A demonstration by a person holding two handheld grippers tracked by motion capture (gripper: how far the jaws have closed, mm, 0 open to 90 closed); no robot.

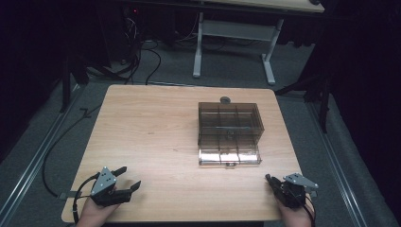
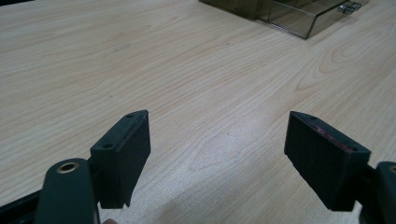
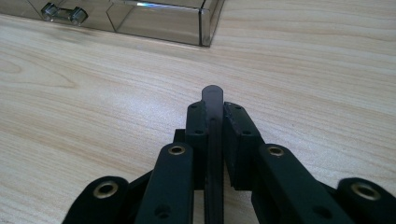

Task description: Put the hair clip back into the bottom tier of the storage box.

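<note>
A wooden table (image 1: 156,132) carries a smoke-tinted plastic compartment box (image 1: 229,132) right of centre, its lid open toward the near edge. At the near left corner the left gripper (image 1: 126,180) rests with jaws spread wide, nothing between them. At the near right corner the right gripper (image 1: 270,181) clamps a thin dark flat strip (image 3: 213,100), pointing toward the box.

Smoky-brown clear box (image 1: 229,132); black tongs (image 1: 126,178); pale wood-grain table (image 1: 151,127).
</note>
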